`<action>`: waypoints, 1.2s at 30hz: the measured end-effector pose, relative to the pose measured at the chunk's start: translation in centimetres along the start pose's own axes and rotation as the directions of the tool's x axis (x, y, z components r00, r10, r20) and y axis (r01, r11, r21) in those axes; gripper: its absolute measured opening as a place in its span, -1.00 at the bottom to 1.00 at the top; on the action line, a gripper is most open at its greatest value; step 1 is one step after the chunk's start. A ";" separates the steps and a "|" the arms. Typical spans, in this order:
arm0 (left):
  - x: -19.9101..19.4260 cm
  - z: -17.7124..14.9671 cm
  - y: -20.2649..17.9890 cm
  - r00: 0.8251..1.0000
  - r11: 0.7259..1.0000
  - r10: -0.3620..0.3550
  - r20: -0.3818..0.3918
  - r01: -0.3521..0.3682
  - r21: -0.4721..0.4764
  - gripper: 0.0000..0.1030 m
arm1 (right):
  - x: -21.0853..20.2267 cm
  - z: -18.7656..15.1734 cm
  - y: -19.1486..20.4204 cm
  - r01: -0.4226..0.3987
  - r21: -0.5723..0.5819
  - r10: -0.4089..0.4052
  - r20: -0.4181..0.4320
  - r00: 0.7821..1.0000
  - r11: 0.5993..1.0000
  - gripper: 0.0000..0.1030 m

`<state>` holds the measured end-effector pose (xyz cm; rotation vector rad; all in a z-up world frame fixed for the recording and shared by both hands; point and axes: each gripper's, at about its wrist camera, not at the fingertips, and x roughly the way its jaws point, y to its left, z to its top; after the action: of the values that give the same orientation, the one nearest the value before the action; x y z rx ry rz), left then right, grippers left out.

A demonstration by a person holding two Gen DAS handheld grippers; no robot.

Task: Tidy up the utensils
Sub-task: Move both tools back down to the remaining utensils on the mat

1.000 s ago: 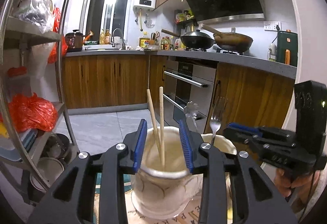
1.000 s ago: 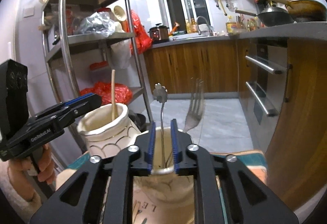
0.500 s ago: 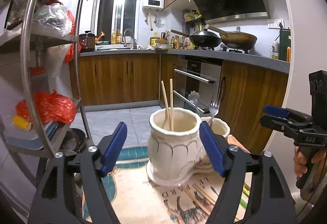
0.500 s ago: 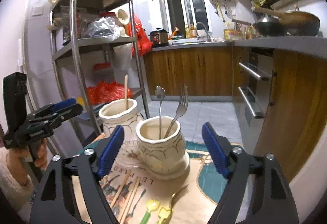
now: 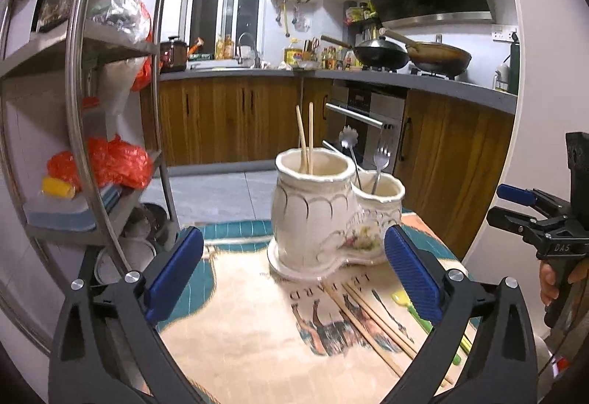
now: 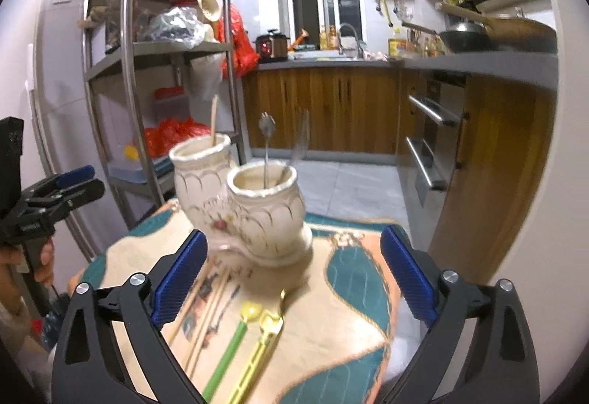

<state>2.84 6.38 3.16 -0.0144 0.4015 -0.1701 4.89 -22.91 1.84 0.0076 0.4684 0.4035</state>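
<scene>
My left wrist camera looks forward between its spread fingers, low over the mat (image 5: 257, 323), facing the ceramic holder (image 5: 313, 216) from near; my right wrist camera does likewise, seeing the same holder (image 6: 257, 208) from its other side; both share the mat (image 6: 353, 315), the steel rack (image 5: 84, 102) and the kitchen counter (image 6: 331, 63).

A double holder (image 5: 331, 220) stands on a cloth (image 5: 250, 323) covering the tabletop. Two chopsticks (image 5: 306, 137) stand in its taller cup; a spoon (image 5: 351, 153) and a fork (image 5: 379, 164) stand in the lower cup, to the right in the left wrist view. Loose chopsticks (image 5: 371, 319) lie on the cloth before the holder, with two plastic utensils (image 6: 250, 345) to their right. A shelf rack (image 6: 154, 72) stands behind and left of the tabletop.
</scene>
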 end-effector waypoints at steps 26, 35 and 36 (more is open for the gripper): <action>6.0 -6.4 -2.9 0.954 0.999 0.011 -0.299 -0.022 -0.034 0.89 | 4.3 -5.3 -1.1 0.018 0.034 -0.008 -0.257 0.966 0.999 0.85; 8.0 -8.0 -5.3 0.929 1.000 0.016 -0.370 -0.012 0.012 0.87 | 5.8 -5.4 -1.2 0.020 0.079 0.005 -0.305 0.952 0.997 0.85; 8.2 -8.1 -5.4 0.927 1.000 0.016 -0.374 -0.011 0.014 0.87 | 6.0 -5.3 -1.3 0.022 0.089 0.006 -0.309 0.951 0.996 0.85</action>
<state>6.23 -0.14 -7.19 0.0330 0.7829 -0.1613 7.89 -22.26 -5.67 0.0320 0.7962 0.3760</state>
